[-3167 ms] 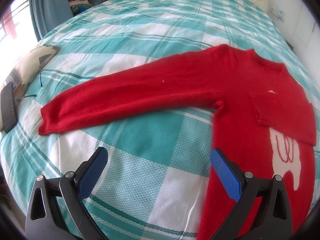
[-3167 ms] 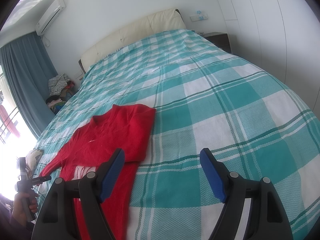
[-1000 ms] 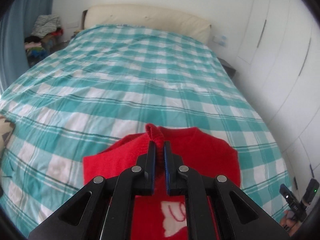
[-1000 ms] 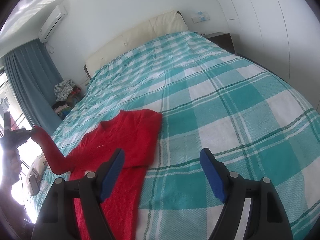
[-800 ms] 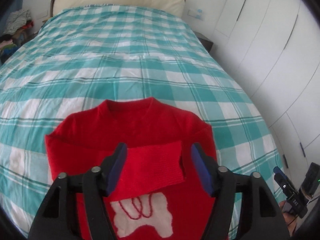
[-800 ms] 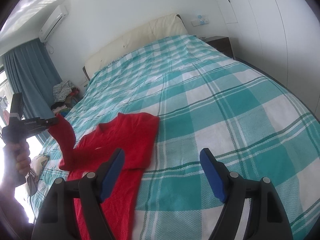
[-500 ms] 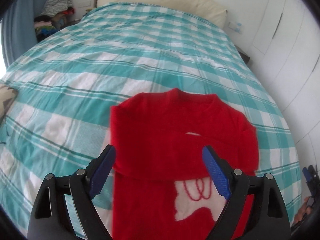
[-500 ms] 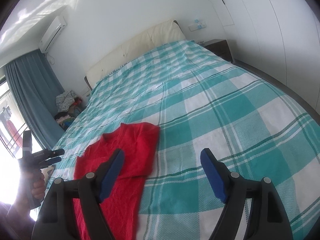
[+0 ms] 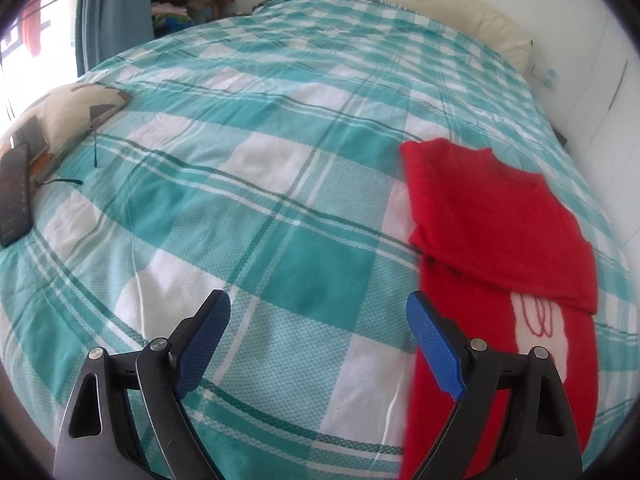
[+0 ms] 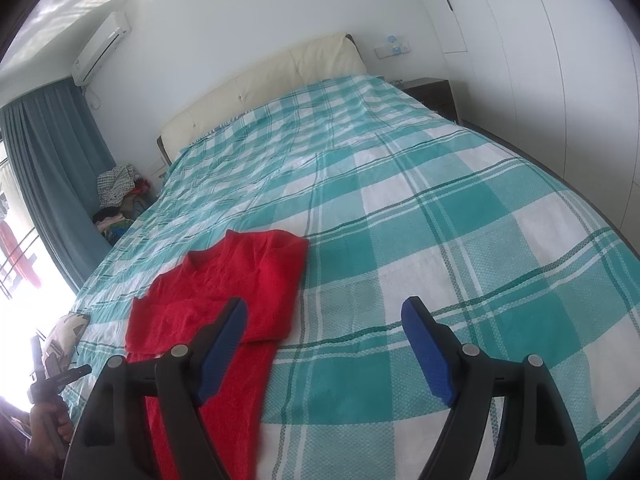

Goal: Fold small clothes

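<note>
the red sweater [image 9: 496, 220] lies flat on the green and white checked bed cover [image 9: 280, 184], with both sleeves folded across its chest. in the left wrist view it sits on the right side, and you can see a white picture with red loops [image 9: 540, 332] on its front, below the folded sleeves. the right wrist view does not show that picture, because the sweater [image 10: 224, 292] lies partly behind one blue finger.

the left gripper [image 9: 318, 340] is wide open and holds nothing. it hangs over the bare bed cover, just beside the sweater's edge. the right gripper [image 10: 322, 344] is wide open too, with nothing in it, over the sweater's other edge.

only the left wrist view shows a cushion [image 9: 60, 108] and a dark flat remote [image 9: 14, 200] at the bed's far left. only the right wrist view shows the air conditioner [image 10: 102, 46] on the wall, the white closet doors [image 10: 560, 60], and the person's hand [image 10: 48, 432] holding the left gripper's handle.
</note>
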Demonstrator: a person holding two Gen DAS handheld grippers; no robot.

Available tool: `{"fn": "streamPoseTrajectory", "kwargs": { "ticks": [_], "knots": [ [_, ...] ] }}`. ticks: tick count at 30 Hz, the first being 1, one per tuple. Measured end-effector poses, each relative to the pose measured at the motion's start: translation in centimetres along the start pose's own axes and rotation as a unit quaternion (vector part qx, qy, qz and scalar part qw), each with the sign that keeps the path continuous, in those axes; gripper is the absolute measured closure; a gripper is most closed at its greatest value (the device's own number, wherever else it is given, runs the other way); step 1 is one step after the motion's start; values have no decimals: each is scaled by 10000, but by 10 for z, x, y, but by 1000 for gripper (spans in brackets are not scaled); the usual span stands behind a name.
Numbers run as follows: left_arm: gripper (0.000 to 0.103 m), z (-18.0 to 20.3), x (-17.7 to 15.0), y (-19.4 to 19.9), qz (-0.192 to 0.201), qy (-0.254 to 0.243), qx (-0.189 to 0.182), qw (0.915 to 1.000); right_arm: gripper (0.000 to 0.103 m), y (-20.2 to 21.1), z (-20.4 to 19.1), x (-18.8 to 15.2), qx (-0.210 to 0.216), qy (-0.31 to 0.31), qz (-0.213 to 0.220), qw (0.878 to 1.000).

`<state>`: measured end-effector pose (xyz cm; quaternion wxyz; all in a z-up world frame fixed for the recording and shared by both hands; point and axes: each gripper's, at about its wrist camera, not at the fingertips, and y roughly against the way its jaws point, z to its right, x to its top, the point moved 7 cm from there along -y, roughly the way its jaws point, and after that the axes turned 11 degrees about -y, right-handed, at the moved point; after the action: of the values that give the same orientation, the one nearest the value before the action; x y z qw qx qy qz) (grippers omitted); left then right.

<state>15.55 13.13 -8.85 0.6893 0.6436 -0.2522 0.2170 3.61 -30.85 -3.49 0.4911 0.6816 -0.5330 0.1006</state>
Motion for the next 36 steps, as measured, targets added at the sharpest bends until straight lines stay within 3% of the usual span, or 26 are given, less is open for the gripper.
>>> {"fn": "streamPoseTrajectory", "kwargs": {
  "ticks": [3,8,36],
  "knots": [
    [10,-5,3,6,85,-25,265,9996,24,-4,2,-3,-64,-4,-58,10000],
    [10,-7,-2,6,-11,290,-122,9995,24,-7,0,-5,-116,67,-61,9999],
    [10,13,-6,-5,-215,43,-16,9998,24,-10,-5,-10,20,32,-172,9998]
  ]
}}
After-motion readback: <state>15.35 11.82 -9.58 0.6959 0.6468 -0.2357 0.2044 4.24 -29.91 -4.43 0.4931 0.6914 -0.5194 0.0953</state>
